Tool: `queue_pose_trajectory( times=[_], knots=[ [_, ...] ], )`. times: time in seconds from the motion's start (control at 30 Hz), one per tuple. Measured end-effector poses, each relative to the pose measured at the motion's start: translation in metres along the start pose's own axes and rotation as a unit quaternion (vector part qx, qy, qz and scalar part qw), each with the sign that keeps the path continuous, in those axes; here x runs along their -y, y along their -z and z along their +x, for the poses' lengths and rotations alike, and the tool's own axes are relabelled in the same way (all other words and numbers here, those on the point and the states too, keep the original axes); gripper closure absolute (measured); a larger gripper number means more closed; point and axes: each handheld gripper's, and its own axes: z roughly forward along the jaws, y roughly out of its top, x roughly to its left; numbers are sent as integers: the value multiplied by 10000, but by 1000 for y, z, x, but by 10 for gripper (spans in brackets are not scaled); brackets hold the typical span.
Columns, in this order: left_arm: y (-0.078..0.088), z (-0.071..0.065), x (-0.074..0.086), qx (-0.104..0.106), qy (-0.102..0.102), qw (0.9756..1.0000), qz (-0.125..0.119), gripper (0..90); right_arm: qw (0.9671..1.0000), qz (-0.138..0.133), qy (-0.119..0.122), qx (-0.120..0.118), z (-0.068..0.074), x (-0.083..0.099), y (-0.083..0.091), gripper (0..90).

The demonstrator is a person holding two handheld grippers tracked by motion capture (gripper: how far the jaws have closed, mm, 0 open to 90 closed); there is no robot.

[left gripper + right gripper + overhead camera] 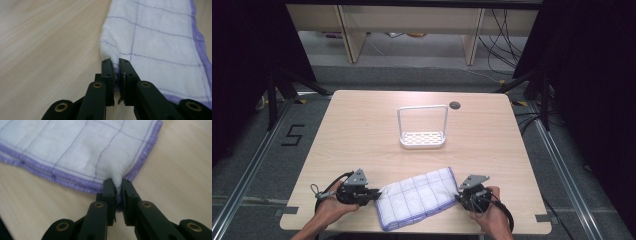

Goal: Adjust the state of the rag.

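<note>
A folded white cloth (pixel 417 197) with thin purple grid lines and a purple stitched border lies flat on the near part of the wooden table (pixel 362 125), stretched between the two grippers. The left gripper (pixel 373 192) meets its left end; in the left gripper view the jaws are closed on a pinch of the cloth's (pixel 160 47) edge, the rest of the fabric spreading ahead and to the right of them. The right gripper (pixel 460 194) meets the opposite end; in the right gripper view its jaws are closed on a small fold of the cloth (pixel 75 147) near a hemmed corner, with the fabric running ahead and to the left. Each gripper is held by a hand, the left hand (pixel 329 207) and the right hand (pixel 493 220) entering from the near edge. Well ahead of both grippers stands a white rack (pixel 422 126) with a perforated base and a tall loop frame. Beyond it, a dark round spot (pixel 455 105) sits in the tabletop, probably a cable hole. On the floor left of the table a "5" (pixel 293 135) is marked.
</note>
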Motion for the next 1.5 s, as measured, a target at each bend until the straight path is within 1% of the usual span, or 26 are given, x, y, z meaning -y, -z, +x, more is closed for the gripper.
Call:
queue_pose_trajectory(
  times=[0.03,0.13,0.17,0.2,0.23,0.27,0.3,0.43,0.5,0.6,0.63,0.67,0.73,0.8,0.87,0.9,0.93,0.97,1.07,1.1,1.2,1.23,1.3,1.33,1.47,1.5],
  knots=[
    [0,0,0,0,0,10000,0,827,10000,0,0,0,0,0,0,838],
    [7,-15,8,169,44,9998,-62,827,10000,1,89,21,-13,-19,-5,839],
    [8,-19,10,171,-32,9998,-119,827,9999,-10,89,45,-16,-25,-8,840],
    [10,-33,13,268,-24,9995,-193,827,10000,-18,18,-29,-22,-37,-12,840],
    [10,-33,13,268,-24,9995,-193,827,9999,-112,3,-24,-25,-41,-17,840],
    [14,-42,13,366,-77,9989,-281,827,10000,-36,29,-24,-27,-46,-18,841],
    [15,-47,13,395,-6,9987,-324,827,10000,-43,74,-44,-30,-50,-21,841],
    [14,-56,14,542,-36,9979,-365,828,9999,-47,-41,-161,-33,-63,-27,843],
    [12,-63,13,629,-61,9973,-361,828,9998,-67,109,-178,-35,-77,-33,843],
    [10,-68,12,655,-71,9970,-408,828,9997,-31,125,-195,-35,-84,-36,843],
    [7,-73,11,756,-74,9963,-413,827,9996,-21,203,-184,-37,-93,-42,843],
    [7,-73,10,781,-127,9963,-324,826,9995,4,242,-191,-37,-97,-44,843],
    [3,-76,11,810,-42,9959,-406,823,9994,-19,286,-186,-38,-101,-48,843],
    [-2,-81,11,832,5,9957,-399,811,9990,205,335,-207,-39,-108,-58,838],
    [-5,-84,12,875,-91,9959,-201,789,9988,224,395,-178,-41,-110,-63,826],
    [-6,-87,12,891,30,9956,-276,725,9987,314,359,-172,-42,-111,-64,766],
    [-6,-85,12,890,-108,9958,-180,725,9987,314,359,-172,-42,-111,-64,766],
    [-3,-86,11,874,52,9958,-253,623,9992,313,229,-65,-47,-111,-63,693],
    [2,-83,9,886,68,9955,-317,567,9997,205,66,65,-55,-107,-56,618],
    [6,-80,7,803,49,9963,-315,505,9990,259,-355,53,-57,-102,-47,585],
    [11,-68,1,650,175,9967,-460,466,9987,102,-481,126,-63,-98,-37,542],
    [11,-62,-2,564,209,9969,-499,465,9989,-62,-452,136,-66,-96,-34,530],
    [8,-46,-10,348,360,9972,-558,441,9969,-309,-706,137,-65,-94,-25,501],
    [8,-46,-10,348,360,9972,-558,438,9969,-309,-706,137,-65,-94,-25,501],
    [-4,-16,-29,63,567,9964,-621,432,9950,-513,-844,131,-61,-97,-25,465],
    [-4,-16,-29,63,567,9964,-621,426,9958,-405,-816,129,-60,-97,-24,457]
  ],
)
